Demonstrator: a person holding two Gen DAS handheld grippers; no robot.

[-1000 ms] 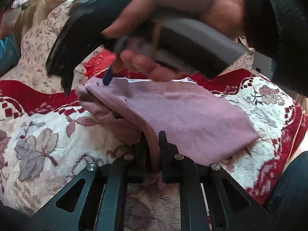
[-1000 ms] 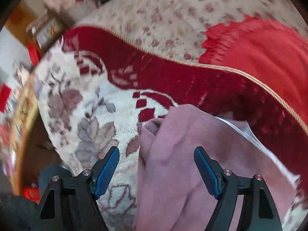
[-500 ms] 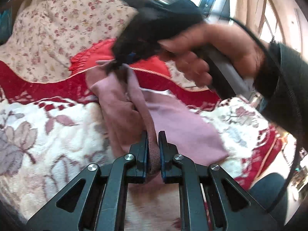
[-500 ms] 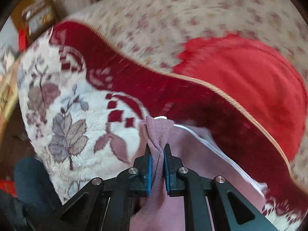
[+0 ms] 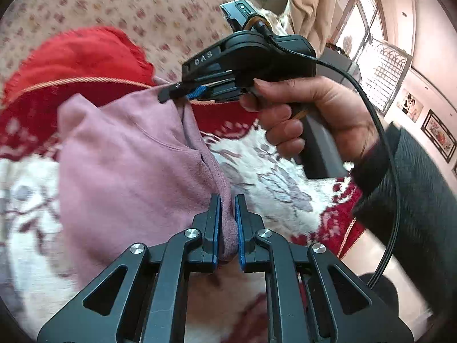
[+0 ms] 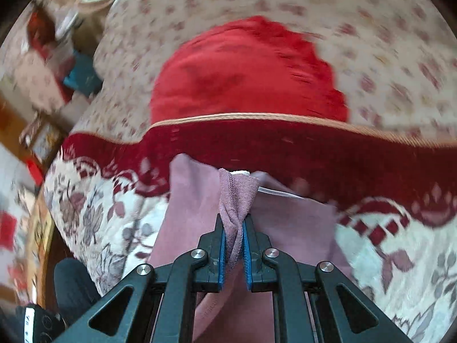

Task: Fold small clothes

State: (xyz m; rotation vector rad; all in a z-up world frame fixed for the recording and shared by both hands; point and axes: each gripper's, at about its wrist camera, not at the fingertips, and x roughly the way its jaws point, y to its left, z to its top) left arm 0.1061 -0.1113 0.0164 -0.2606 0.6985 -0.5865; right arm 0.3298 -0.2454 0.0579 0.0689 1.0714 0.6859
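Pink garment (image 5: 125, 171) is up off the patterned blanket (image 5: 274, 177), pinched at two spots along one hemmed edge! Nearest us, the left gripper (image 5: 227, 225) is clamped tight on a bunched fold of that edge, blue pads squeezing the cloth between them. Its body hangs to the left of that grip, draping down toward the blanket.

Further out, the right gripper (image 5: 182, 95), held in the person's right hand (image 5: 308, 114), bites the far end of the same edge, closed narrow on a twist of fabric (image 6: 237, 203). From its own camera a white label or lining (image 6: 274, 193) peeks out just behind the pinch.

So the held edge, the long axis as it's carried, runs near to far, from the left grip up to the right one, the loose end pointing left. Beyond lie a red cloth (image 5: 77, 57) and a floral cover (image 5: 137, 3).

Watch out, I'd say: both holds look like thin bunches near the hem, so a quick swing could slip one corner free. Uneven tension might also lay the fold down skewed, or trap a wrinkle underneath.
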